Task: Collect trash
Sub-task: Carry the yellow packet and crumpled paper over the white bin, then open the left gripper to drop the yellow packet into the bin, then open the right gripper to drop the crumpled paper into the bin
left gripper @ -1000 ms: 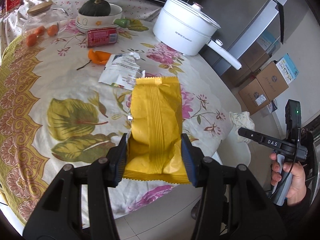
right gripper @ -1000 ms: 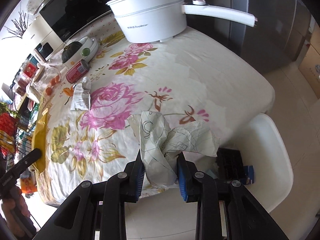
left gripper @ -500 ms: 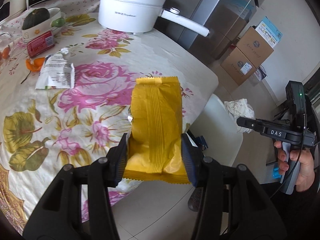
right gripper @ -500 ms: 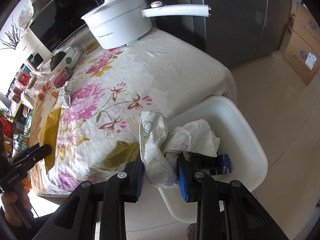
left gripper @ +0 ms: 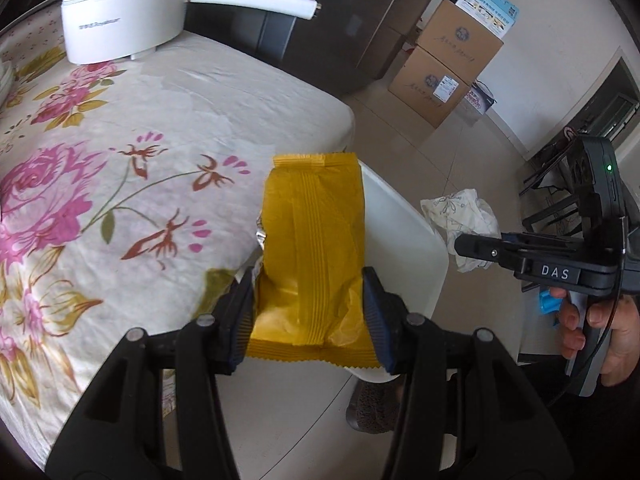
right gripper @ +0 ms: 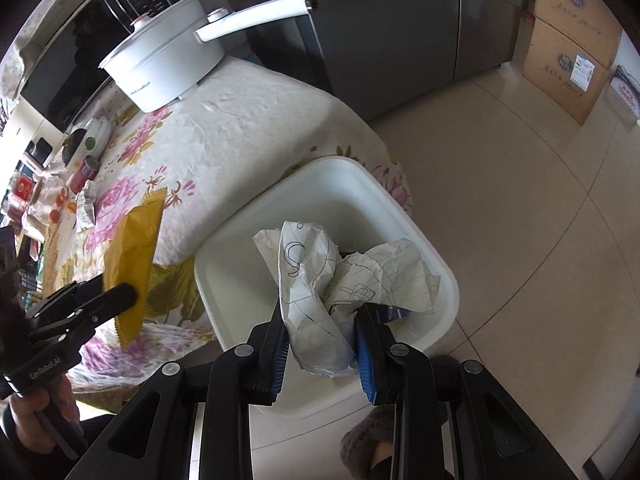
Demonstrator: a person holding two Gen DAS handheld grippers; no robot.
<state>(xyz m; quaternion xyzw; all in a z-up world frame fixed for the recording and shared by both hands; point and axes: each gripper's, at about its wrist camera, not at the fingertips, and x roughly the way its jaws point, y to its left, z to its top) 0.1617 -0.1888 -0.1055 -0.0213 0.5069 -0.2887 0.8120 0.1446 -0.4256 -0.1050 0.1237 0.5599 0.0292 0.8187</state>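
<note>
Trash: our left gripper point(left gripper: 310, 312) clamps a yellow wrapper point(left gripper: 316, 248) at the table point(left gripper: 240, 92) edge; our right gripper point(right gripper: 322, 340) pinches crumpled paper point(right gripper: 320, 280) over the white bin point(right gripper: 320, 184).

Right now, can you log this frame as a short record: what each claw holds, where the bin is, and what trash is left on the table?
left claw: shut on a yellow foil snack wrapper, above the bin's near rim
right claw: shut on a crumpled white lined paper, over the bin
bin: white plastic tub on the floor against the table edge; something dark blue lies inside
left on floral tablecloth: torn white sachet, red can
also on table: white lidded pot with long handle
</note>
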